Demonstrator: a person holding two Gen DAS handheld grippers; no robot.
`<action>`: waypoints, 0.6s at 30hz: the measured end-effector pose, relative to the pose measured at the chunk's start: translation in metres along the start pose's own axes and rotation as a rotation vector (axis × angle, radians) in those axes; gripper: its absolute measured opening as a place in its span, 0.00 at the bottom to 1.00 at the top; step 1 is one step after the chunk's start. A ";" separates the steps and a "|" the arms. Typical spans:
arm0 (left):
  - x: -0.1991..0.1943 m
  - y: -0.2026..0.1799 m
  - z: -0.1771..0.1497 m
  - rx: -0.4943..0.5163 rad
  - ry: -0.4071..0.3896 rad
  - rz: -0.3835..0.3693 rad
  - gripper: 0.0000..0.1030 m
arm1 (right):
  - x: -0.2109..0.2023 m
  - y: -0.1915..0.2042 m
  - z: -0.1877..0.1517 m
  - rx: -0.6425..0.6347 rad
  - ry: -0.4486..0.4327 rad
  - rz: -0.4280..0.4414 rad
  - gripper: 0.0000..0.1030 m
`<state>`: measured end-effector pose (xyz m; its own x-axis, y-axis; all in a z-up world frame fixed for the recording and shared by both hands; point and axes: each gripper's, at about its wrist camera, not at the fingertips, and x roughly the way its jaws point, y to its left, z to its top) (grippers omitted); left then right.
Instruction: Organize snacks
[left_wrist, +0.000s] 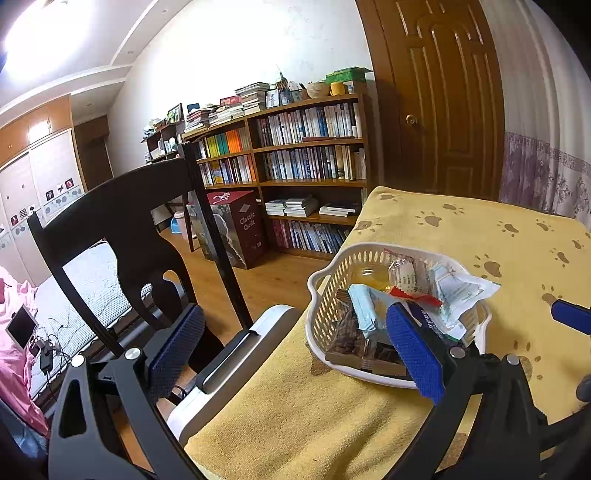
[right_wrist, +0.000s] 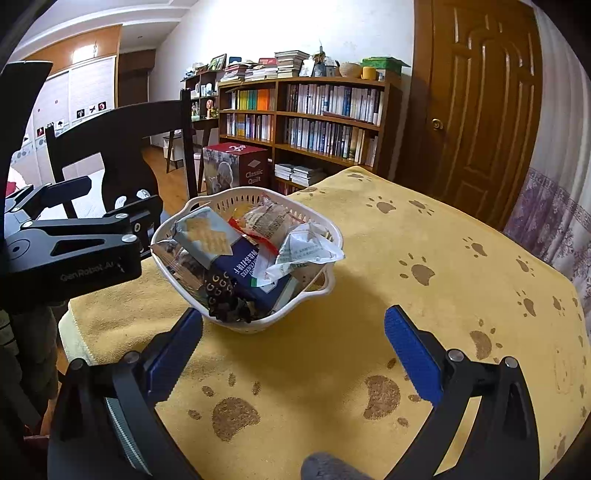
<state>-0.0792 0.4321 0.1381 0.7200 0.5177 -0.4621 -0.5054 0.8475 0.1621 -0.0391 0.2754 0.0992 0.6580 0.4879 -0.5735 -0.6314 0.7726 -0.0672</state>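
Observation:
A white slotted basket (right_wrist: 321, 290) stands on the yellow paw-print towel (right_wrist: 406, 236), heaped with snacks: a light-blue cracker pack (right_wrist: 207, 232), a dark blue cookie box (right_wrist: 243, 271), a white wrapper (right_wrist: 306, 251) and a wrapped bun (right_wrist: 267, 221). My right gripper (right_wrist: 293, 350) is open just in front of the basket, with only towel between its fingers. In the left wrist view the basket (left_wrist: 343, 262) sits to the right. My left gripper (left_wrist: 295, 343) is open and empty at the basket's left side, with its right pad (left_wrist: 413, 350) in front of the near rim.
A dark wooden chair (left_wrist: 122, 221) stands close to the table's left edge. Behind it are a "Classic Quilt" box (left_wrist: 240, 225), a bookshelf (left_wrist: 306, 147) and a brown door (left_wrist: 443, 103). Bare towel lies right of the basket (right_wrist: 461, 295). The left gripper's black frame (right_wrist: 74, 251) is left of the basket.

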 end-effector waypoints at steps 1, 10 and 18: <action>0.001 0.000 -0.001 0.001 0.003 0.001 0.97 | 0.001 0.001 0.001 -0.001 0.001 0.001 0.95; 0.005 -0.001 -0.002 0.011 0.009 0.003 0.97 | 0.009 0.004 0.004 -0.003 0.015 0.003 0.95; 0.006 0.000 -0.002 0.012 0.012 0.004 0.97 | 0.011 0.003 0.005 0.004 0.020 -0.013 0.95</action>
<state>-0.0754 0.4347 0.1334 0.7123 0.5198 -0.4716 -0.5025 0.8468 0.1744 -0.0311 0.2851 0.0969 0.6578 0.4696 -0.5888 -0.6211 0.7805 -0.0714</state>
